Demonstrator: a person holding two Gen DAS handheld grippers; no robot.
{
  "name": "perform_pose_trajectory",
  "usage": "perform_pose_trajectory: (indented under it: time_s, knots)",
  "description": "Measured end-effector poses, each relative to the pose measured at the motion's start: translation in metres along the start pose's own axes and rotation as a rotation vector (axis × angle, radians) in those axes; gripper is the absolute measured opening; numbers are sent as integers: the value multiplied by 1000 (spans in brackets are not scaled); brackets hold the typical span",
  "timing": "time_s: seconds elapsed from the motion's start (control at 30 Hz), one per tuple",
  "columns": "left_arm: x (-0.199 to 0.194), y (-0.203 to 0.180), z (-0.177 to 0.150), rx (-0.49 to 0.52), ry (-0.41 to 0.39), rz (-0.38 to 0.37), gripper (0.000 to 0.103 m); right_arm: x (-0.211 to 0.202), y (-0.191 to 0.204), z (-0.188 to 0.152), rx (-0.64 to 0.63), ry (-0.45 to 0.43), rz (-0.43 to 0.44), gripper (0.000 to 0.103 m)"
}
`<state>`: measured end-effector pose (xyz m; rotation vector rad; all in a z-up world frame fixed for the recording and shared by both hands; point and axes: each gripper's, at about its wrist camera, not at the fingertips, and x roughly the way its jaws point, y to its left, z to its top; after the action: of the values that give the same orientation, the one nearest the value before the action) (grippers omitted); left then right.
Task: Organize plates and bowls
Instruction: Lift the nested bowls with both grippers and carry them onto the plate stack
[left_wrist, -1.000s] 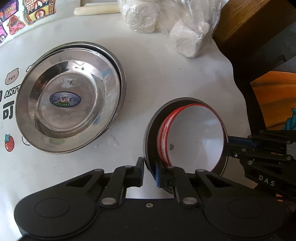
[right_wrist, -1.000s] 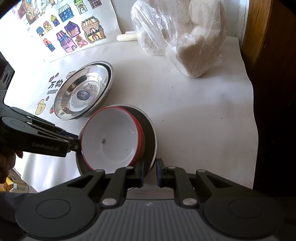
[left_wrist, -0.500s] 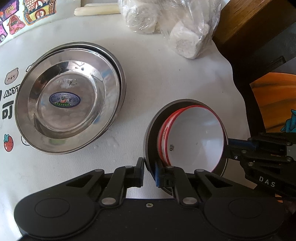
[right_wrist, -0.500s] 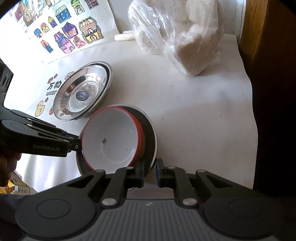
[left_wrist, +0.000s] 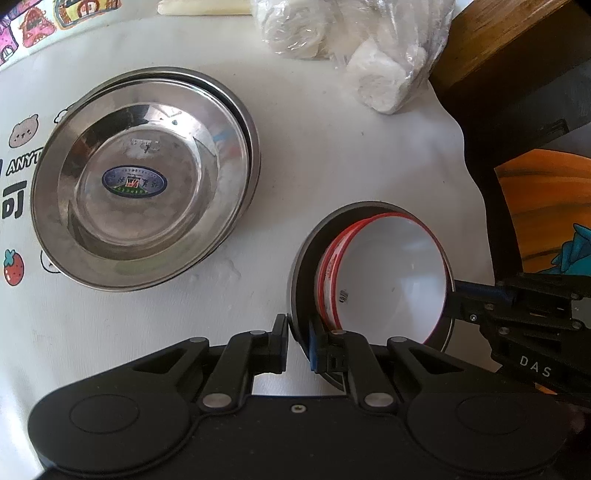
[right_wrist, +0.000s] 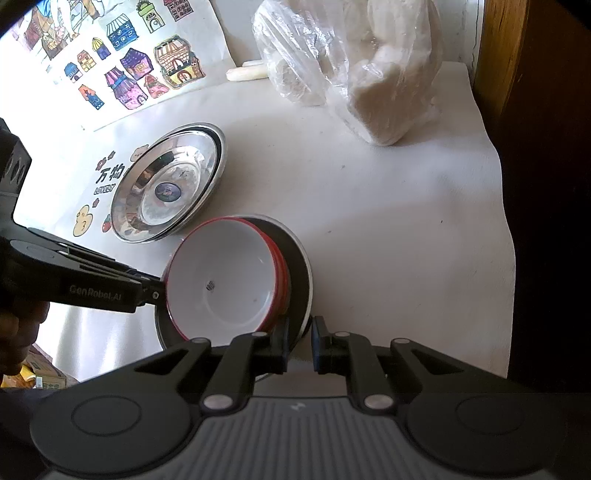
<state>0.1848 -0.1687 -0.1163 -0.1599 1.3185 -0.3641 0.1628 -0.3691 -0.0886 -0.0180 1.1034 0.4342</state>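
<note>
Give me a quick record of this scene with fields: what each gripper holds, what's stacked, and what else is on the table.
left hand-held gripper: shut on dark plate rim
right hand-held gripper: shut on the same plate's opposite rim
bowls: white, red-rimmed, nested, tilted in the plate
steel plates: stacked, apart on the table
plastic bag: at the far edge

White, red-rimmed bowl (left_wrist: 388, 273); shiny silver plates (left_wrist: 136, 181) with a blue oval sticker (left_wrist: 134, 181).

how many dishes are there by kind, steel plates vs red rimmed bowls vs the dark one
steel plates: 2, stacked
red-rimmed bowls: at least 2, nested; exact count unclear
dark bowl: 1, under the red-rimmed ones
total: at least 5
</note>
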Motion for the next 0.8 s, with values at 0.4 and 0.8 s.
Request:
perform_pose_trajectory:
  time_s: [0.4, 0.8]
  knots:
    - [-21, 7, 12, 20, -29, -19, 11, -13, 8, 0, 55, -27, 6, 14]
    - [-47, 28, 23, 26, -80, -52, 19, -18, 31, 14, 49, -57, 51, 1]
